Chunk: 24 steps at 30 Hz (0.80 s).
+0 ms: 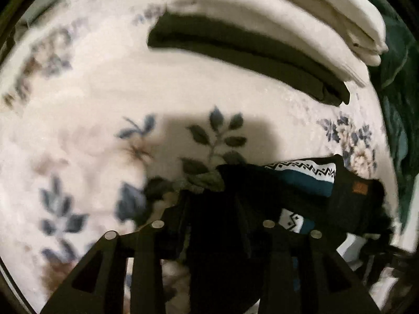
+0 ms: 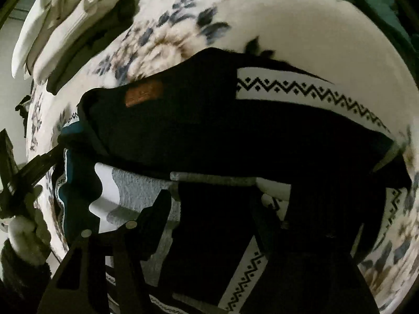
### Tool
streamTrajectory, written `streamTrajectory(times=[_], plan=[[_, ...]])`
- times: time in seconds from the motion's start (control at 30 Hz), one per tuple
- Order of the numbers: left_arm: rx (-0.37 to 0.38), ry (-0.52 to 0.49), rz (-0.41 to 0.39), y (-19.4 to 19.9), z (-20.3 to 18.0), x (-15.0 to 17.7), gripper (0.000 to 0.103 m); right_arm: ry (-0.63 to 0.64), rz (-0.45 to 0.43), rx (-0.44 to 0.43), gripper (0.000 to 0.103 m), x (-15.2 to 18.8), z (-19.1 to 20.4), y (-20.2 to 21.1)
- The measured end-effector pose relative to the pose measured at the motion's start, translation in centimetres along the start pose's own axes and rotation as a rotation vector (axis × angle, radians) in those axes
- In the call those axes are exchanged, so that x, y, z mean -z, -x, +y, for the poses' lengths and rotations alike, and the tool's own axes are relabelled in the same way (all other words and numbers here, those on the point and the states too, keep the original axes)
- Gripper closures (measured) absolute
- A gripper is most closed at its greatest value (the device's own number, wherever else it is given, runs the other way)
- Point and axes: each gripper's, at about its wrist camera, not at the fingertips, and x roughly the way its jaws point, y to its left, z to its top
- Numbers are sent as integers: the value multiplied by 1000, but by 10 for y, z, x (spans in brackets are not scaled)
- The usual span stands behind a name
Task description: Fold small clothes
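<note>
On a floral blanket (image 1: 86, 89) lies the task garment, a dark sweater (image 2: 199, 130) with white zigzag bands, teal stripe and a small orange patch (image 2: 143, 93); it sits bunched, partly folded over itself. Left tongs (image 1: 213, 225) clench a dark fold of the sweater, fabric bunched between the fingers and rising off the blanket, left view blurred. Right tongs (image 2: 209, 217) also grasp dark sweater cloth, fingers buried in the fabric, so the exact pinch point is hard to see. Beyond the sweater, at blanket's far side, a stack of folded clothes: dark green piece (image 1: 251, 60) at bottom, white pieces (image 1: 301, 21) on top, well apart from the sweater. Dark green cloth (image 1: 398, 99) shows at the blanket's right edge. Right view catches the left tool (image 2: 23, 172) at far left, held by a hand (image 2: 23, 233) in a light glove.
</note>
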Motion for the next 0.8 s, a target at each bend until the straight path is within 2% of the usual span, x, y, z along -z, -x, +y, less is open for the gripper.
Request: streamTrajectory(times=[0.03,0.07,0.1,0.13,0.23,0.27,0.4,0.5,0.6,0.63,0.67,0.7,0.77,0.8], plan=[[-28,-36,-28,13,-8,4,33,5,-11,30,41,6,2,7],[-42,-61,-47,23,-14,8,6,11,-31,76,29,12,3,17],[-60,-85,-70,34,-21,13,3,18,-53,124,5,19,4,28],[-70,-111,-99,48,-28,21,3,24,-77,165,0,28,5,40],[-67,-167,-139,82,-51,49,3,3,-128,233,0,61,-4,82],[-68,-176,-141,85,-64,52,3,-9,-126,220,0,68,-8,90],[-70,-223,-119,111,-106,106,3,-94,-126,126,0,95,-44,131],[-66,-246,-54,127,-141,170,3,-145,-124,50,0,113,-78,149],[-75,-267,60,131,-189,255,3,-164,-82,-45,0,131,-117,152],[-79,-267,88,130,-202,279,3,-155,-61,-69,2,138,-129,152],[-84,-267,124,127,-216,306,3,-138,-42,-90,12,143,-141,150],[-87,-265,147,125,-226,322,3,-120,-24,-100,37,150,-156,149],[-91,-250,213,113,-247,364,3,-112,4,-110,74,159,-179,147],[-87,-245,239,107,-256,381,3,-105,21,-124,74,161,-190,144]])
